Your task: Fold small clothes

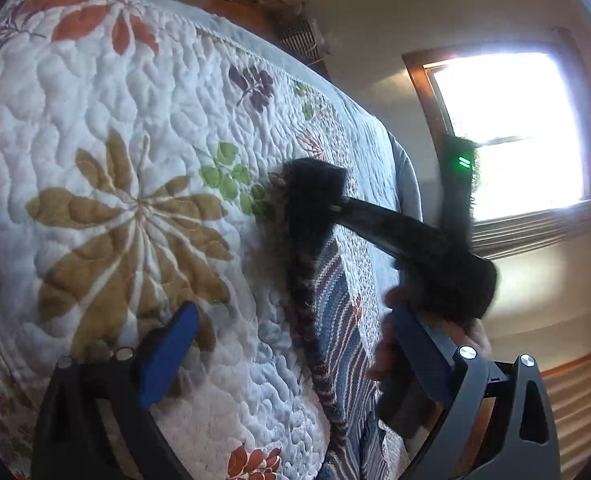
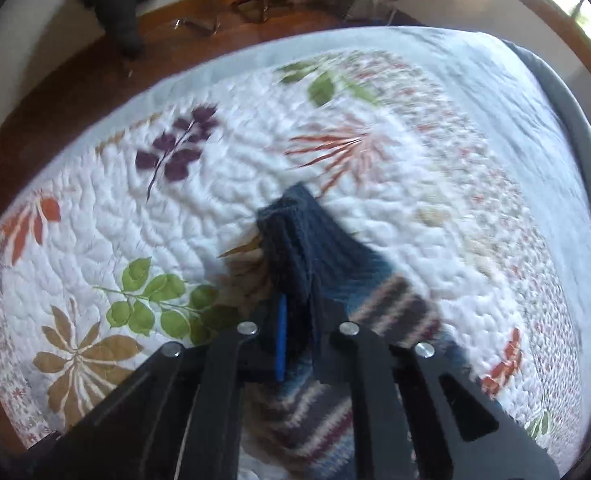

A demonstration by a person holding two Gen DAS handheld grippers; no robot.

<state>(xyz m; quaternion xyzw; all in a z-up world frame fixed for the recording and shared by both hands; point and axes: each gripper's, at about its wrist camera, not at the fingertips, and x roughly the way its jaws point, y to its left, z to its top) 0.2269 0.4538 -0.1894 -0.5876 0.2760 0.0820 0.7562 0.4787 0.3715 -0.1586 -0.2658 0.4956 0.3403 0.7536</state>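
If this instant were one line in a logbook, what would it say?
right gripper: shut on striped sock | left gripper: open, empty | surface: floral quilt

A bedroom in a home. A bed fills most of both views, covered by a white quilt [image 2: 223, 216] stitched with leaves and flowers. A wood floor [image 2: 75, 80] runs along the upper left of the right view. At the right of the left view, a wood-framed window [image 1: 507, 132] glares with daylight.
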